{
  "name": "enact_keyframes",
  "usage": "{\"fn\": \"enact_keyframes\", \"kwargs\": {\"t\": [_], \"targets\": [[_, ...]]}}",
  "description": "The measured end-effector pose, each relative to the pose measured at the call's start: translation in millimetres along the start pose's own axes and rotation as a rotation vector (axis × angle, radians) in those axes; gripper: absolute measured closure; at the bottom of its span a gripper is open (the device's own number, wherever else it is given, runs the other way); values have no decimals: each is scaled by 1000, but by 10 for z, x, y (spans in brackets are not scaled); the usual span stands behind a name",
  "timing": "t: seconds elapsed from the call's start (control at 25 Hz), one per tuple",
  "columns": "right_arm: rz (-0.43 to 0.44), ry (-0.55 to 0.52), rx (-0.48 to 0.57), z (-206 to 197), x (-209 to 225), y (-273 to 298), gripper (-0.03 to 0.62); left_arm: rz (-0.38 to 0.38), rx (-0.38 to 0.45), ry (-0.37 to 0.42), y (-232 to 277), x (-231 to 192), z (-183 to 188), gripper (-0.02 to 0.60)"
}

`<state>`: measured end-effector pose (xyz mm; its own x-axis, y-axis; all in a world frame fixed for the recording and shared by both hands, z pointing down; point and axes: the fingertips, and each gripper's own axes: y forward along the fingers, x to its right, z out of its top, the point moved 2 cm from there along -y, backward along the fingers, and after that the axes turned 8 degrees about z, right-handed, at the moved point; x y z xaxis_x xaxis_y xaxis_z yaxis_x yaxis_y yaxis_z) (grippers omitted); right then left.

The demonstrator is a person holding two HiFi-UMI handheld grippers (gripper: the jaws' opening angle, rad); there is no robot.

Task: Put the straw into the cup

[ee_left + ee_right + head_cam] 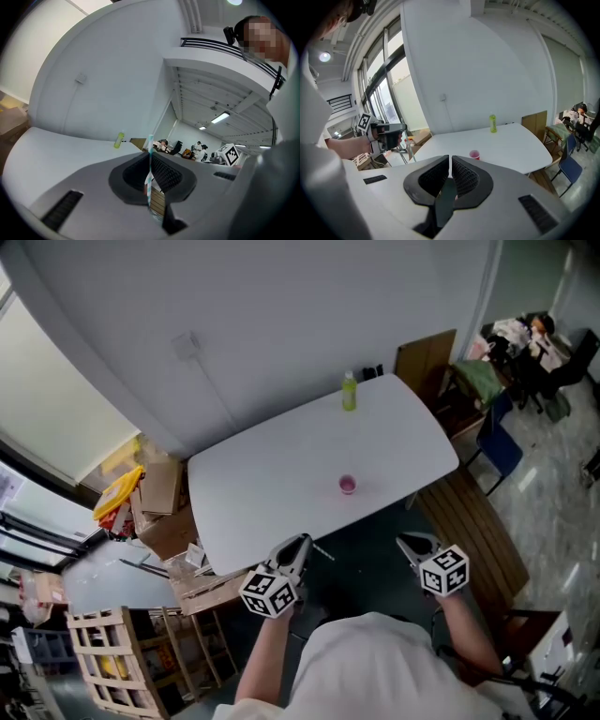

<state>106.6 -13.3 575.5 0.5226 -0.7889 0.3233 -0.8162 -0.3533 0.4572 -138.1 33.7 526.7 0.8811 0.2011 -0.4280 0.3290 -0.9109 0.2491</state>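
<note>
- Clamping one striped straw [150, 145] between its pads, the left hand-held gripper [298, 545] hangs short of the table [272, 493], well apart from the cup [348, 485]. A long end juts past the jaws, likely left free for feeding into the cup.
- The right hand-held gripper [450, 164] has its jaws together on nothing and is held on the near side of the cup, probably spare to steady it.
- The pink cup stands open and alone mid-table, leaving room to approach.
- A green bottle [349, 390] stands beyond the cup.
- Count: two hand-held grippers, one straw, one cup, one bottle.
</note>
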Motion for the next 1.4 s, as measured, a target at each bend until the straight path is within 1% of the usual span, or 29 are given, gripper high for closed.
{"fn": "enact_keyframes", "kwargs": {"t": [0.2,0.36,0.64,0.8,1.16,1.4], "targets": [[-22,-3,6,137,13,206,553,-30,-4,1,155,-212,141,568],[-45,-1,23,201,7,304,553,-41,0,4,232,-360,216,568],[-66,35,14,181,94,385,553,-26,-7,-20,365,-489,244,568],[-54,37,12,253,198,435,553,-17,-16,-22,476,-475,246,568],[29,35,-21,431,552,715,553,66,-5,-30,762,-473,288,568],[96,15,-73,495,817,834,553,147,9,-47,1075,-478,274,568]]}}
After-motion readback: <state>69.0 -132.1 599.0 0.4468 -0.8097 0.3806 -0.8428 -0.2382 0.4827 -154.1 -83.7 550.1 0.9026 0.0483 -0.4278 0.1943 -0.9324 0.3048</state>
